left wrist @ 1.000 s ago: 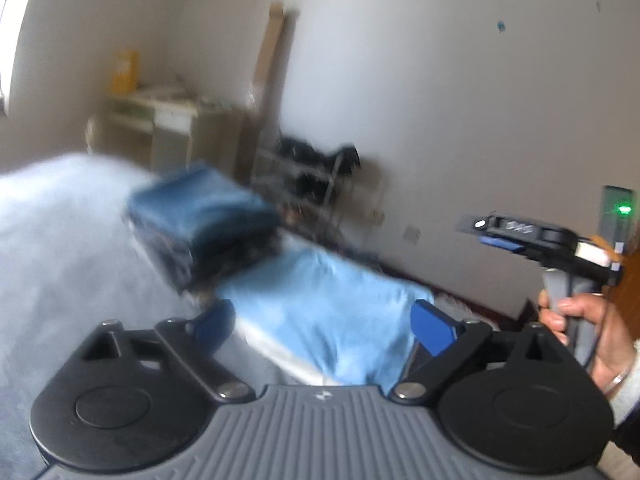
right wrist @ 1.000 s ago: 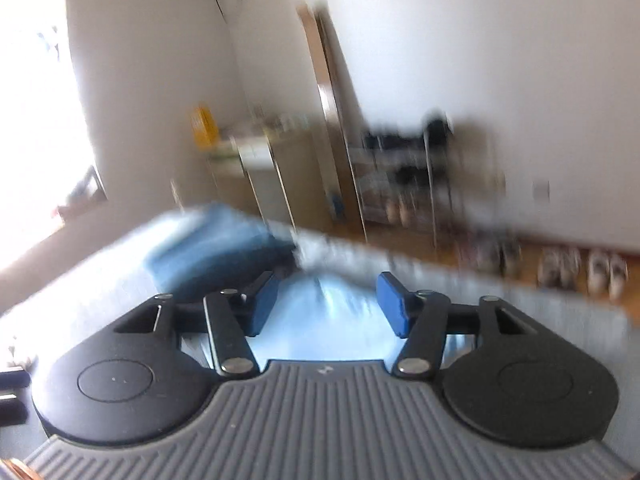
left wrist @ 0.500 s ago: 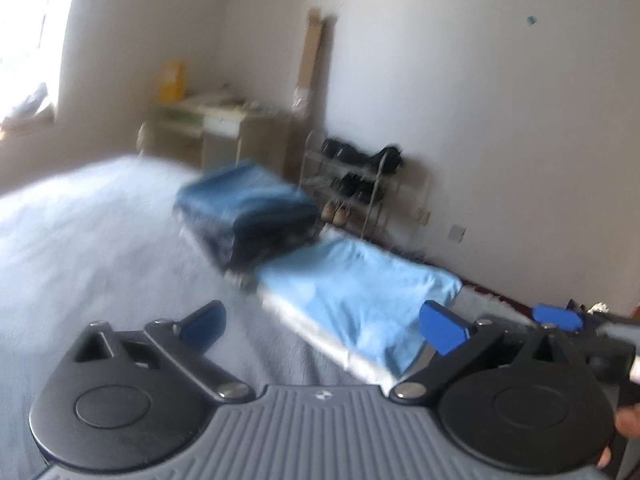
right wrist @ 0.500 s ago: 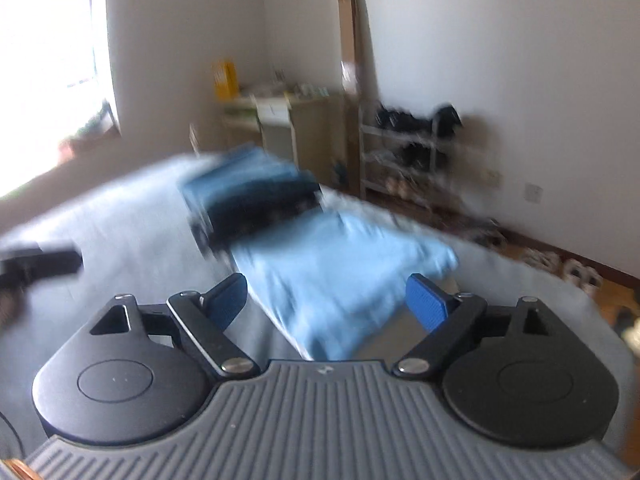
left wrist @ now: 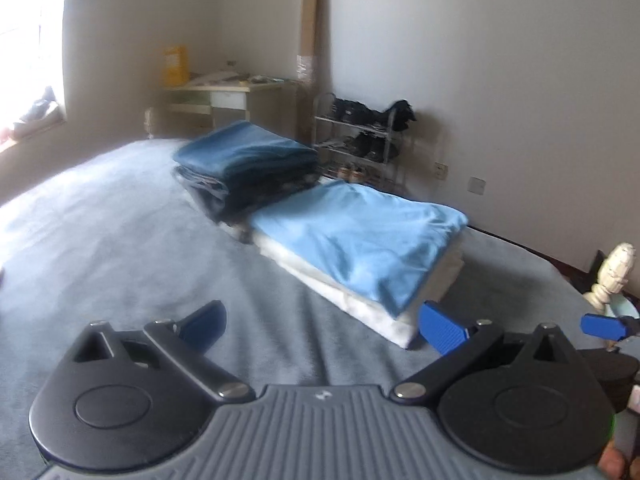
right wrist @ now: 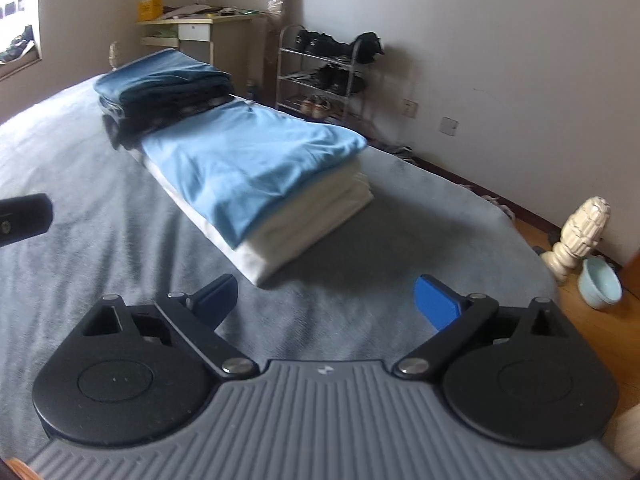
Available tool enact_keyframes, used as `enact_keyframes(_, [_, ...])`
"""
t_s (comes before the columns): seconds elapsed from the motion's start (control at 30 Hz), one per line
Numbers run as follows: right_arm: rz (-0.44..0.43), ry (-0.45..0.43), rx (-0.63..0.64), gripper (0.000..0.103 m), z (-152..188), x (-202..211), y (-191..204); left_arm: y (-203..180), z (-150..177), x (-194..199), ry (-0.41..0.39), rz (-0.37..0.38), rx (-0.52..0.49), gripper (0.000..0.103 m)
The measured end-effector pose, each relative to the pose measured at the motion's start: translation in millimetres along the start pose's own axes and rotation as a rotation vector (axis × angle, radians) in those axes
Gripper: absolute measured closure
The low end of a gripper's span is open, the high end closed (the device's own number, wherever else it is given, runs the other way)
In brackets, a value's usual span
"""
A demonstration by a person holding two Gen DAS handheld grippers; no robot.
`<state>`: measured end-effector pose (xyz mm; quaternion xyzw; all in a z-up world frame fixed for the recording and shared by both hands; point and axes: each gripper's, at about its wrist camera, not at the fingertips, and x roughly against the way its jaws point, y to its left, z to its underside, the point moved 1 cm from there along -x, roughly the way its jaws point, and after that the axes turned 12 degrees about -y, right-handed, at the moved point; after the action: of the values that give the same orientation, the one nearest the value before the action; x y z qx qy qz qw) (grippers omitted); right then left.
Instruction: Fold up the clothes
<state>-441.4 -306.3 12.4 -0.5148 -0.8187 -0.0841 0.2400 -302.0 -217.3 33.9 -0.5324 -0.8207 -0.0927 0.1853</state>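
A folded light blue shirt [left wrist: 360, 232] [right wrist: 244, 156] lies on top of folded white cloth [left wrist: 360, 304] [right wrist: 312, 208] on the grey-blue bed [left wrist: 120, 240] [right wrist: 100, 248]. Behind it stands a stack of folded dark blue garments [left wrist: 248, 168] [right wrist: 164, 84]. My left gripper [left wrist: 322, 328] hovers open over the bed just short of the white stack, nothing between its fingers. My right gripper [right wrist: 326, 300] is open too, empty, near the stack's front corner. The right gripper's blue pad [left wrist: 604, 326] shows at the right edge of the left wrist view.
A shoe rack [right wrist: 320, 76] and a desk [right wrist: 200, 36] stand by the far wall. A carved bedpost [right wrist: 576, 236] and a pale blue bowl [right wrist: 602, 284] on the wooden floor mark the bed's right corner. A window [left wrist: 28, 60] lies left.
Both grippers have dropped lower and come nearer the bed, tilting down toward the folded stacks. The right gripper opened wider over the second. The folded clothes have not moved.
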Motion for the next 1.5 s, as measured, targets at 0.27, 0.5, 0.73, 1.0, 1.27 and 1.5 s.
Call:
enact_keyframes(0.27, [0.072, 0.024, -0.016, 0.005, 5.2, -5.7, -12.3, -16.2, 6.5, -1.4, 0.012, 0.039, -0.071, 0.000])
enact_keyframes(0.5, [0.095, 0.025, -0.023, 0.001, 6.4, -3.3, -13.1, -19.5, 14.1, -1.4, 0.064, 0.100, -0.093, 0.000])
enact_keyframes(0.73, [0.106, 0.040, -0.041, 0.001, 7.5, -1.8, -17.6, -21.1, 20.4, 3.7, 0.069, 0.128, -0.093, 0.000])
enact_keyframes(1.0, [0.125, 0.046, -0.054, 0.001, 7.5, -1.3, -20.4, -21.5, 18.1, 5.5, 0.059, 0.123, -0.090, 0.000])
enact_keyframes(1.27, [0.168, 0.019, -0.030, 0.001, 4.7, 0.5, -17.6, -20.0, 15.1, 5.5, 0.058, 0.119, -0.077, 0.000])
enact_keyframes(1.5, [0.194, -0.012, -0.009, 0.001, 5.6, 6.2, -15.4, -21.0, 15.1, 4.4, 0.065, 0.117, -0.074, 0.000])
